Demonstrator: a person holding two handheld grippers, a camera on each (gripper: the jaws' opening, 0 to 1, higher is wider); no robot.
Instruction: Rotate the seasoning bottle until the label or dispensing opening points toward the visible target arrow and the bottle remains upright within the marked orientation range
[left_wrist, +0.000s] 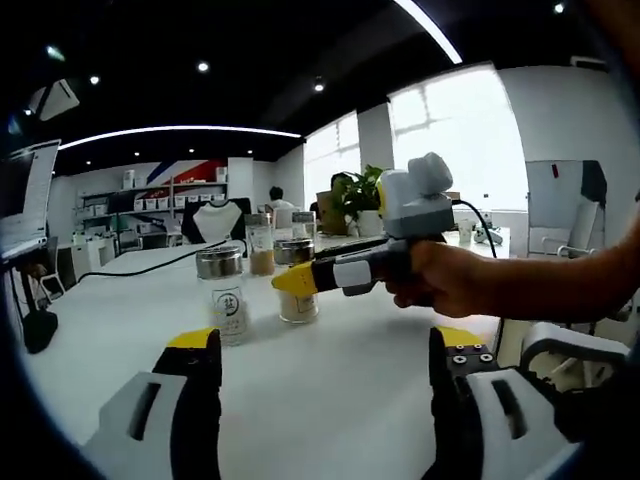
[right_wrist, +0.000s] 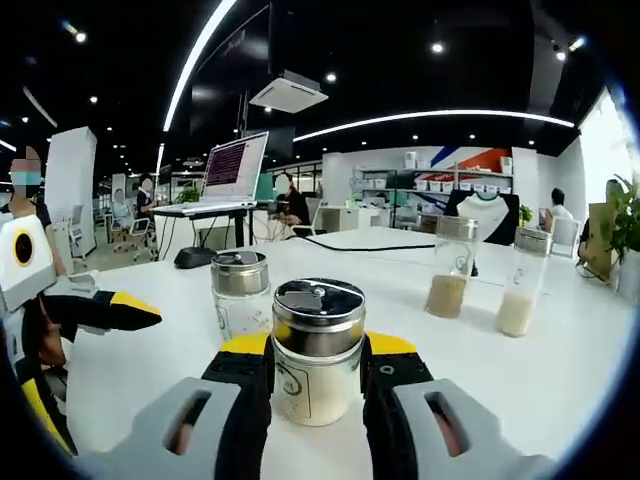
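The seasoning bottle (right_wrist: 318, 385), clear glass with pale powder and a metal shaker lid, stands upright on the white table (right_wrist: 560, 380). My right gripper (right_wrist: 318, 345) is shut on it, one yellow-tipped jaw pressed to each side. In the left gripper view a hand holds the right gripper (left_wrist: 297, 280) against that bottle (left_wrist: 300, 305). A second labelled bottle (left_wrist: 224, 298) stands just left of it, also seen behind the held one (right_wrist: 238, 292). My left gripper (left_wrist: 325, 340) is open and holds nothing, short of both bottles; it enters the right gripper view from the left (right_wrist: 135, 312).
Two more bottles (right_wrist: 450, 265) (right_wrist: 520, 285) stand farther back on the table. A laptop on a stand (right_wrist: 235, 165) and a black cable (left_wrist: 150, 262) are at the far side. A potted plant (left_wrist: 360, 195) sits at the table's end. People sit in the background.
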